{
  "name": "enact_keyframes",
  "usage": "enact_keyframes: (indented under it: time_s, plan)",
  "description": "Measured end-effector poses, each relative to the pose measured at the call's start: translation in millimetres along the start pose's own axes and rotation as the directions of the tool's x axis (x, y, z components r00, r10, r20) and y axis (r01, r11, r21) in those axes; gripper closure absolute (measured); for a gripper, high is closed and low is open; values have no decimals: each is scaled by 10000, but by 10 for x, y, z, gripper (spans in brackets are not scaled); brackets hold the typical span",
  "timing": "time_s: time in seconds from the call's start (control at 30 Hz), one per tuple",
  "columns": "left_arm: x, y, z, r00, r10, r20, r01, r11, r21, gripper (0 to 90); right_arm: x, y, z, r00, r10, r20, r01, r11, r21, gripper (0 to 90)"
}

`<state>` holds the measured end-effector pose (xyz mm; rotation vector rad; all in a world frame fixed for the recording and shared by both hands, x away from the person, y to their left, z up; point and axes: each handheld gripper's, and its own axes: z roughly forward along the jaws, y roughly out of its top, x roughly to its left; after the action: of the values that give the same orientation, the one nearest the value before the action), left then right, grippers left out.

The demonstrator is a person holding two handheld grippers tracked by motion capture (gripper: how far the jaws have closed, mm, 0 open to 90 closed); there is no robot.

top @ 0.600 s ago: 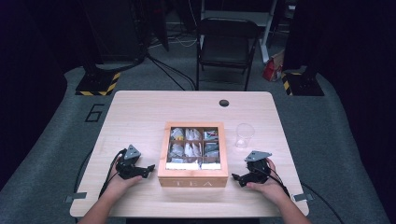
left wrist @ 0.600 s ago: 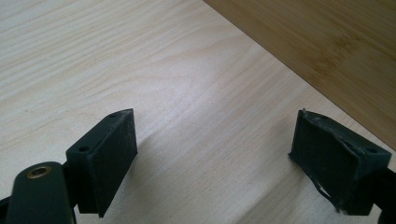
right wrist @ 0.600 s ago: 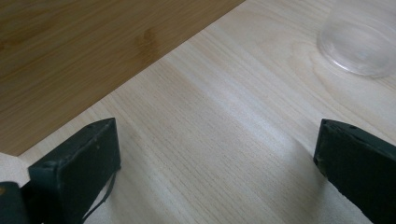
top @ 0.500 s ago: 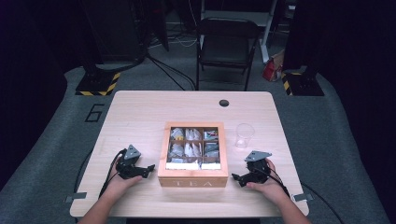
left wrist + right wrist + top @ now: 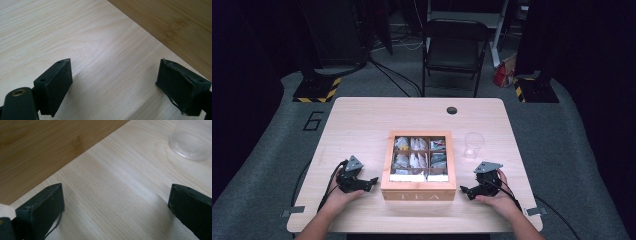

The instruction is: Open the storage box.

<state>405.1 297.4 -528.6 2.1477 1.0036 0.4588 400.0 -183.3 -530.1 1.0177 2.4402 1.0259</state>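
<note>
High view: the tea box (image 5: 418,186) sits mid-table between both spread, empty grippers, at three o'clock from the left gripper (image 5: 371,181) and nine o'clock from the equally near right gripper (image 5: 464,190).

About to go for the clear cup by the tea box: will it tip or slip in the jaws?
The clear cup looks thin, empty plastic: probably light, easily tipped if nudged. Its smooth wall may slip or flex; the right gripper should squeeze gently.

A wooden tea box (image 5: 418,189), lid closed over six bag-filled compartments, sits flat mid-table toward the near edge.
</note>
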Motion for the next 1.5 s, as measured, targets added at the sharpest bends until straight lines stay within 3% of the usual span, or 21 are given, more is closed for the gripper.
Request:
enact_keyframes:
  time_s: [0.33, 0.47, 0.5, 0.63, 0.83, 0.9, 1.0, 1.1, 1.2, 1.3, 1.37, 1.43, 1.5]
  plan:
    - [3, -11, -11, 9999, -126, 54, 126, 9999, -84, 147, 1, 0, -10, 10000, 87, -20, -87, 9999, 83, 9]
    - [2, -8, -12, 9998, -172, 44, 172, 9998, -108, 157, -1, 6, -19, 9999, 105, 23, -105, 9999, -74, 85]
    - [6, -6, -19, 9999, -139, -8, 139, 9999, -82, 174, 3, 11, -32, 9999, 172, -20, -172, 9997, -160, 143]
    - [25, -4, -44, 9985, -530, 125, 532, 9984, -194, 230, 2, 23, -53, 10000, 23, -57, -24, 9999, -125, 224]
    - [38, 19, -110, 9934, -1099, 330, 1103, 9938, -107, 275, 21, 62, -121, 10000, 65, 11, -65, 9998, -162, 262]
    - [30, 26, -125, 9930, -1134, 334, 1141, 9933, -187, 290, 27, 82, -151, 9998, 45, 176, -43, 9999, -140, 267]
    - [8, 50, -162, 9934, -1078, 395, 1083, 9940, -120, 307, 19, 108, -203, 9989, 469, -86, -470, 9988, -141, 304]
    - [-19, 69, -197, 9943, -1000, 360, 1005, 9949, -118, 316, 15, 122, -258, 9974, 726, -45, -727, 9969, -311, 316]
    - [-46, 84, -227, 9919, -1237, 293, 1241, 9922, -139, 338, 12, 128, -287, 9972, 739, -66, -741, 9965, -381, 333]
    - [-62, 104, -273, 9894, -1359, 504, 1373, 9902, -253, 347, 20, 142, -316, 9972, 741, -127, -745, 9966, -353, 349]
    - [-74, 110, -286, 9895, -1361, 482, 1376, 9900, -294, 348, 24, 148, -326, 9977, 666, -89, -669, 9970, -392, 360]
    - [-94, 118, -323, 9934, -1072, 404, 1081, 9939, -209, 355, 47, 172, -367, 9980, 637, -10, -637, 9966, -527, 386]
    - [-102, 119, -351, 9930, -1113, 398, 1122, 9934, -222, 358, 60, 186, -392, 9981, 609, -19, -609, 9967, -541, 398]
